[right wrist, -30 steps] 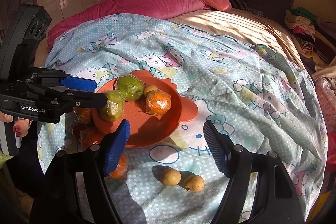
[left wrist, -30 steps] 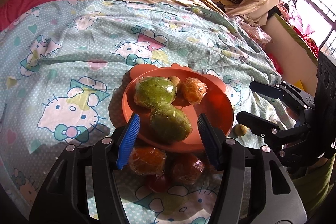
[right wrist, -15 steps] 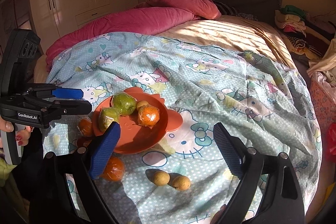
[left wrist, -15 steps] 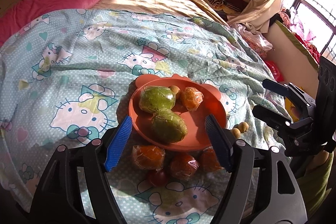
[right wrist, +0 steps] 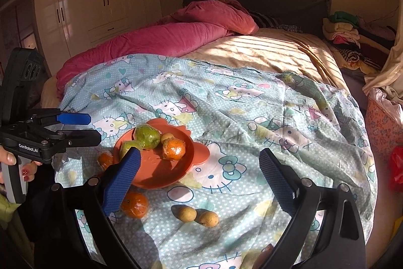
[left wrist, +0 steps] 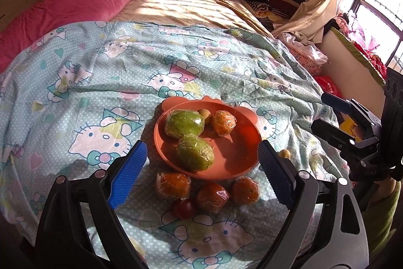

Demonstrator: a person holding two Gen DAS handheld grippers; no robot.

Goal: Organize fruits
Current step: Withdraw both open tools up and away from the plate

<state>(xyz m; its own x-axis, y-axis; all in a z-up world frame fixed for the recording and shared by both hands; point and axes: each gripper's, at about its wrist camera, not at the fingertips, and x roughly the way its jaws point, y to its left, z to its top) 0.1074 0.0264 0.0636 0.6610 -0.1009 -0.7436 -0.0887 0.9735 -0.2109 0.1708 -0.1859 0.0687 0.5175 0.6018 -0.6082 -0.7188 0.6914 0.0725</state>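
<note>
On bed: orange plate between left tongs | both tongs opening, empty | right tongs above sheet

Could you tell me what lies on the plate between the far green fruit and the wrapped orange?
A small brown fruit lies between them, clearest in the left wrist view.

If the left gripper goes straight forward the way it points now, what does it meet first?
Probably the nearer green fruit on the orange plate. The left gripper, its jaws opening and empty, points down toward it. Depth is unclear, so it might hit the plate's near rim.
</note>
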